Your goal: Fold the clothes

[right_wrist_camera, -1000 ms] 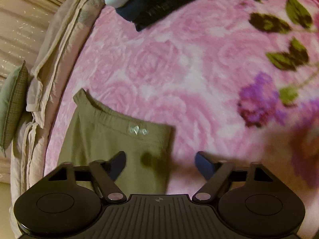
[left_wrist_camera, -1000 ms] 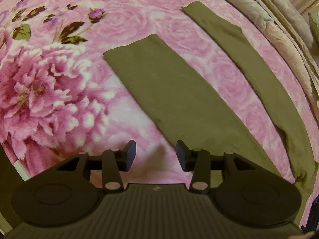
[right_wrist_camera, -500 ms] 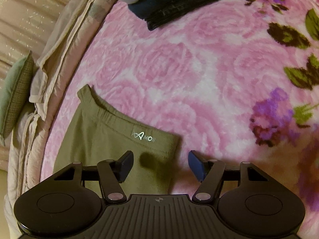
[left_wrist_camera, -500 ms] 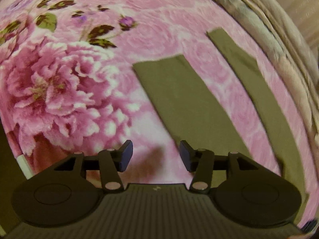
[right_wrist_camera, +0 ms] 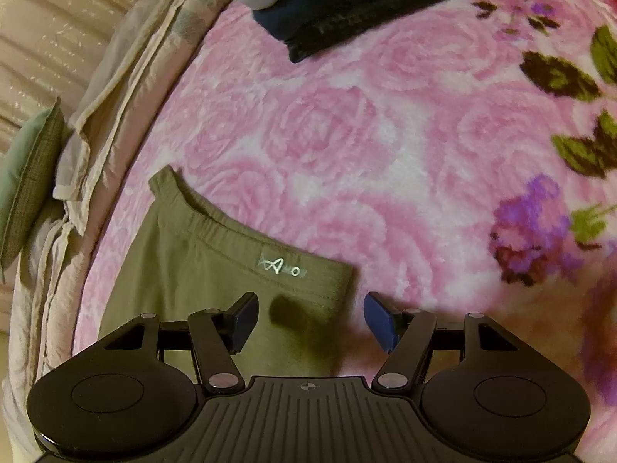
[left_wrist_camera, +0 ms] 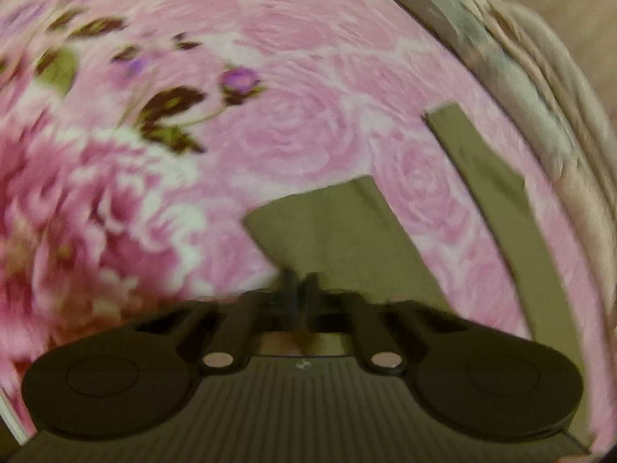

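Olive trousers (right_wrist_camera: 216,270) lie flat on a pink floral blanket (right_wrist_camera: 385,135), waistband end toward the right gripper (right_wrist_camera: 310,318).

Silver logo patch (right_wrist_camera: 281,266) on waistband: reads approx. "A" + "o", rest too small to make out.

Right gripper's jaws wide apart, hovering over the waistband corner; left finger above fabric, right finger above blanket.

Left view is blurred. Left gripper (left_wrist_camera: 299,289): jaws together at the near edge of one trouser leg (left_wrist_camera: 339,239); can't tell if fabric is pinched. Second leg (left_wrist_camera: 497,208) lies apart, near the blanket edge by beige bedding (left_wrist_camera: 547,88).

Dark folded clothes (right_wrist_camera: 385,4) at the far edge of blanket; green cushion (right_wrist_camera: 27,177) off to the left.
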`<state>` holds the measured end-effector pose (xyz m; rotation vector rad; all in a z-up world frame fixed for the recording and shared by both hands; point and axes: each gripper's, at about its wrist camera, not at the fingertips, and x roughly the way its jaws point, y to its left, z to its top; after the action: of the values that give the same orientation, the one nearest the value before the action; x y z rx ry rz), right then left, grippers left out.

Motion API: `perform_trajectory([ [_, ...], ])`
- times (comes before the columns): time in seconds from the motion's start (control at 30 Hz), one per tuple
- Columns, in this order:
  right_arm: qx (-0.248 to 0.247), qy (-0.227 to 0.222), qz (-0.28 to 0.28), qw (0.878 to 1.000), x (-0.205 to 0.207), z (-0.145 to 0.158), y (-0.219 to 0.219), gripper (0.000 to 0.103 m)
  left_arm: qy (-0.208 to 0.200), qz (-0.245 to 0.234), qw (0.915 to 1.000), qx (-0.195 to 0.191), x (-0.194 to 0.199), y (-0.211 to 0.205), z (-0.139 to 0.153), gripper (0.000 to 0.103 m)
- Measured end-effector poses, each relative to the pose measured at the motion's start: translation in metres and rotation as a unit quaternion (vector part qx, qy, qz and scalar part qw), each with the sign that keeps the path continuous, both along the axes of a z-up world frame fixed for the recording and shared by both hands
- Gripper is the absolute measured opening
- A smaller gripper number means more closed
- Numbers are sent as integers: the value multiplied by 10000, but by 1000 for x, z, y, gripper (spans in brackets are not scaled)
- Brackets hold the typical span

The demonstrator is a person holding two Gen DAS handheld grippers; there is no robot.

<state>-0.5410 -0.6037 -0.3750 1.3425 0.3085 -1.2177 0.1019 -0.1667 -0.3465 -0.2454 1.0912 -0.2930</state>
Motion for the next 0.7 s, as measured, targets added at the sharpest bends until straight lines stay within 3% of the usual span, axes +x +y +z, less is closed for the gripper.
perform_trajectory([
  [0.23,33,-282,33,9996,-10,1,3,52,-696,-635,9954,192,-5,-17,28,1],
  [0.3,47,-339,96,9994,-9,-3,3,40,-625,-783,9941,422,-3,-18,24,1],
  [0.37,82,-209,157,9996,-4,-5,-2,39,-424,-755,9945,597,1,-16,12,1],
  [0.4,101,-142,187,9997,-2,-6,-4,32,-341,-714,9948,643,2,-16,7,1],
  [0.43,119,-75,218,9997,0,-6,-7,5,-285,-686,9948,692,2,-16,4,1],
  [0.47,138,-7,248,9996,2,-7,-10,2,-248,-671,9948,729,2,-16,2,1],
  [0.57,-77,135,416,9990,-3,14,-8,1,-341,-762,9940,707,2,-17,12,1],
  [0.7,-377,-98,261,9989,-20,49,12,1,-630,-927,9926,466,5,-9,44,1],
])
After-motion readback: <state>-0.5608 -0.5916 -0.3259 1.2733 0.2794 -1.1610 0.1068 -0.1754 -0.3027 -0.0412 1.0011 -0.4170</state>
